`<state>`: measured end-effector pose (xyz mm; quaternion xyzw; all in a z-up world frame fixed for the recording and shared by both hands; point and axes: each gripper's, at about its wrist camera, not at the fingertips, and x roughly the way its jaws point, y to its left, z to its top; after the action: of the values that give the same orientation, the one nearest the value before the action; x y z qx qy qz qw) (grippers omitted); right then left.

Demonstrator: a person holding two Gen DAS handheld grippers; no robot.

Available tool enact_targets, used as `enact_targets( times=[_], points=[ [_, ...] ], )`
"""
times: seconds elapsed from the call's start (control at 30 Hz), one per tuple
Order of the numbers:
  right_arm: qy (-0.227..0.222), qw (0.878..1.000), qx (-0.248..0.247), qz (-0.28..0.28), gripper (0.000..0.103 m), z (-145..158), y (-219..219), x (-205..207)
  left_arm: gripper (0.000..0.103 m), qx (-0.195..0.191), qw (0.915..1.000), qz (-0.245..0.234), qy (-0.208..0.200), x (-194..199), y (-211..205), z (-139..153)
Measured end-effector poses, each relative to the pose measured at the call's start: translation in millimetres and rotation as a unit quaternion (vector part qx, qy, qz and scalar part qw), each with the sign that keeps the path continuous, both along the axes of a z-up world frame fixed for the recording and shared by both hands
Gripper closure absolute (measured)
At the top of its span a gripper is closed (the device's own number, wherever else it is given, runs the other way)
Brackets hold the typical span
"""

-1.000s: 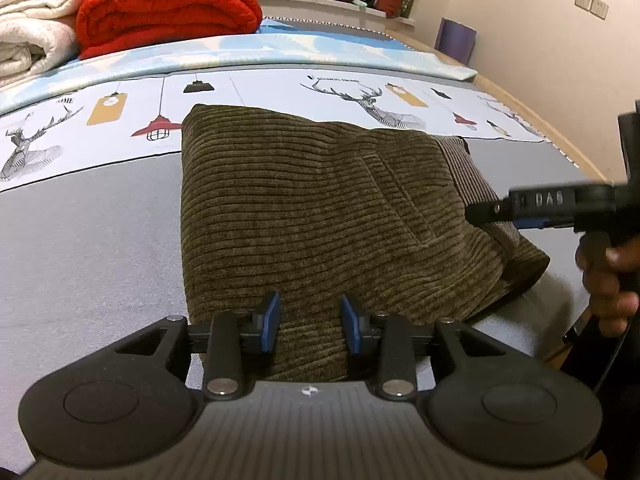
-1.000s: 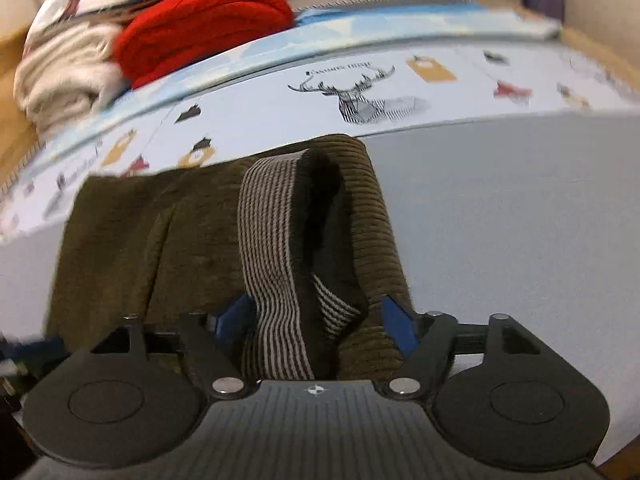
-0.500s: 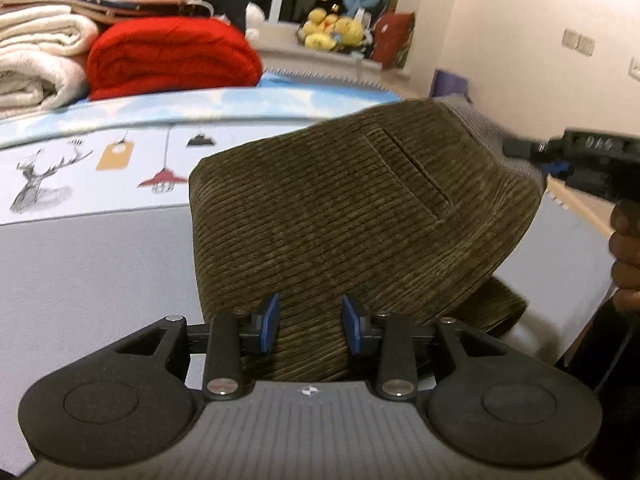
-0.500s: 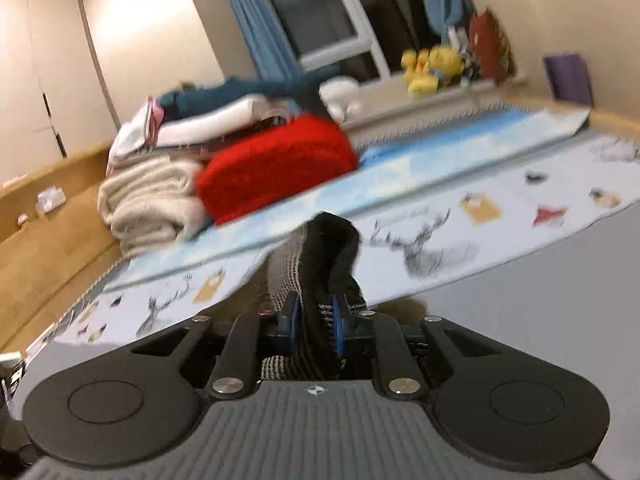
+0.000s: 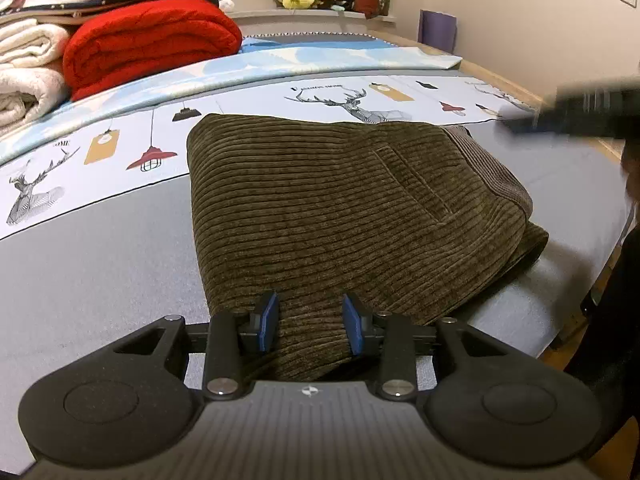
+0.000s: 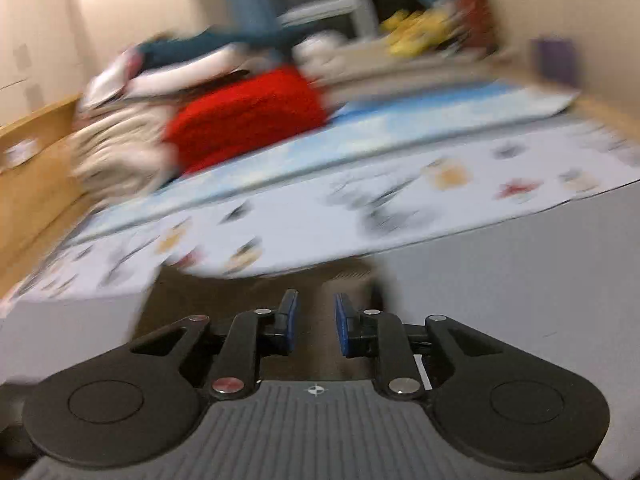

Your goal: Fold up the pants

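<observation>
Left wrist view shows your grey bed sheet (image 5: pixel 100 264) with the folded olive corduroy pants (image 5: pixel 340 208) lying near its front edge, a rolled red blanket (image 5: pixel 152 40) far left. Your left gripper (image 5: pixel 310 322) straddles the pants' near edge, pads parted around the cloth, not pressing. Your right gripper (image 6: pixel 314 322) is opening above the pants, nothing between its pads.

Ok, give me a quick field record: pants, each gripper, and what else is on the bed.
pants: olive corduroy, folded, lying flat on the grey sheet
left gripper: jaws apart, either side of the near edge of the pants, not pinching
right gripper: raised above the pants, jaws opening, nothing between them
behind: red blanket, white towels
</observation>
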<state>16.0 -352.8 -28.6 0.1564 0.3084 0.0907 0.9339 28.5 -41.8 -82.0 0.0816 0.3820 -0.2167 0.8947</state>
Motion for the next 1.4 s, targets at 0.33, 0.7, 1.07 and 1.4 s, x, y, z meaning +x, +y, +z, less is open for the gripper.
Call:
enact_targets(
  times=[0.33,0.7,1.07,1.4],
  points=[
    [0.127,0.986,-0.086,0.064,0.078,-34.9,22.6,25.2,0.083,-0.050,0.9969,0.055,-0.027,92.4,-11.4,53.0],
    [0.120,0.987,-0.059,0.083,0.078,-35.5,17.2,20.7,0.097,-0.027,0.9911,0.120,0.050,196.0,-24.2,20.3],
    [0.045,0.999,-0.012,-0.009,0.053,-17.9,-4.7,55.3,0.079,-0.065,0.9961,0.025,0.053,57.8,4.7,17.0],
    [0.141,0.985,0.059,-0.086,0.028,-54.8,-33.9,71.1,0.026,-0.072,0.9962,0.042,0.027,48.9,10.9,20.7]
  ],
)
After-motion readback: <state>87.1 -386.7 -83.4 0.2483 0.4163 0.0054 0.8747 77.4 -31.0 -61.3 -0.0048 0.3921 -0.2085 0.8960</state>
